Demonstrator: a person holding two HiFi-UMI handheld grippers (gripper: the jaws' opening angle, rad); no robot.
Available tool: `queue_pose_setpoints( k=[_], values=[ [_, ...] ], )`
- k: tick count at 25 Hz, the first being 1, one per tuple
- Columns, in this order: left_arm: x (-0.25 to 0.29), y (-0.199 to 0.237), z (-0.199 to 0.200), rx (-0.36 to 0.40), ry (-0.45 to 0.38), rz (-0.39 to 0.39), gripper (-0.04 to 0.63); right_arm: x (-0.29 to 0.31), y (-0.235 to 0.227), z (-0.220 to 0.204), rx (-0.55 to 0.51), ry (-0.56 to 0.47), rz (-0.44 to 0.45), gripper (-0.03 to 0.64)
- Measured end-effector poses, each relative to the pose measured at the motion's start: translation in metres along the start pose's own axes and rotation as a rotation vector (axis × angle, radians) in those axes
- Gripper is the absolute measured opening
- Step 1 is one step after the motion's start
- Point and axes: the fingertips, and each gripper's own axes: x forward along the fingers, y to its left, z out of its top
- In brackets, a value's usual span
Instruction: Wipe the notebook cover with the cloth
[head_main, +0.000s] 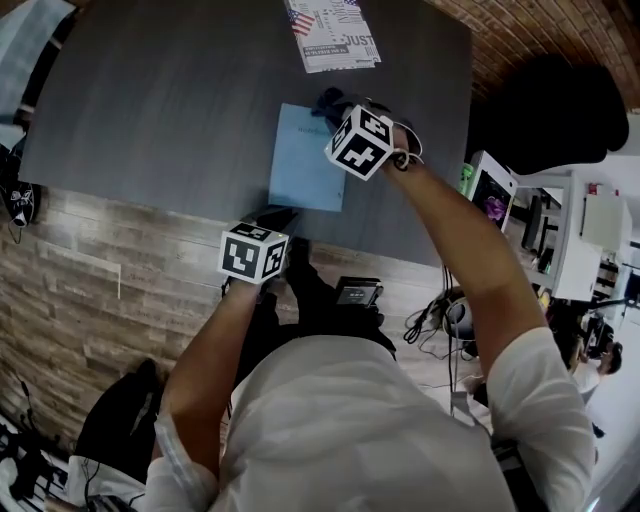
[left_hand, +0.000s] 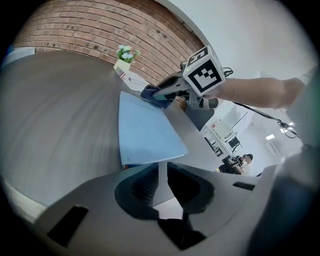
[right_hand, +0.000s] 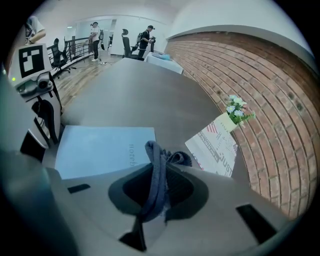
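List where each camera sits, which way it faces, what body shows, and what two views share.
Head view: on the head, steeply down at the table; both forearms and torso show.
Left gripper view: on the left gripper, facing across the notebook to the right gripper and forearm.
Right gripper view: on the right gripper, cloth in its jaws, facing along the table.
Shared: the notebook.

Carries, on the dark grey table (head_main: 150, 100), a light-blue notebook (head_main: 300, 165) lying flat. Holds a printed leaflet (head_main: 335, 40) at the notebook's 12 o'clock, apart from it, with small potted flowers (right_hand: 236, 111) just beside.
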Motion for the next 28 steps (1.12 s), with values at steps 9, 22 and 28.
queue_pose_setpoints(
  k=[9, 22, 28],
  values=[
    [0.007, 0.004, 0.003, 0.010, 0.037, 0.013, 0.046, 0.019, 0.023, -0.005, -0.003, 0.018, 0.053, 0.066],
    [0.010, 0.005, 0.002, 0.019, 0.069, 0.026, 0.044, 0.005, 0.061, -0.008, -0.047, -0.001, 0.092, 0.066],
    [0.009, 0.007, 0.003, 0.032, 0.072, 0.041, 0.041, -0.005, 0.084, -0.009, -0.081, -0.007, 0.115, 0.066]
  ],
)
